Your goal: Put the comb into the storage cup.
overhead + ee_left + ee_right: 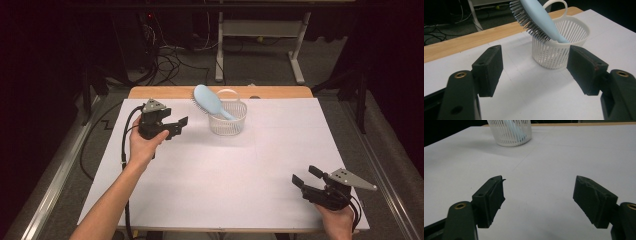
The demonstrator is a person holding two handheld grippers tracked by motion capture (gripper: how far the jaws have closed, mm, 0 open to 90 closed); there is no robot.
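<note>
A light blue hairbrush stands handle-down in a white slotted basket at the back middle of the table, its bristled head leaning out over the rim to the left. In the left gripper view the hairbrush and basket lie just ahead. My left gripper is held left of the basket, open, nothing between its jaws. My right gripper rests near the front right corner, open and empty, pointing toward the basket.
White paper covers the table, with a wooden strip bare along the far edge. Beyond the table stand a desk frame and loose cables on the floor. Black cables trail from both grippers.
</note>
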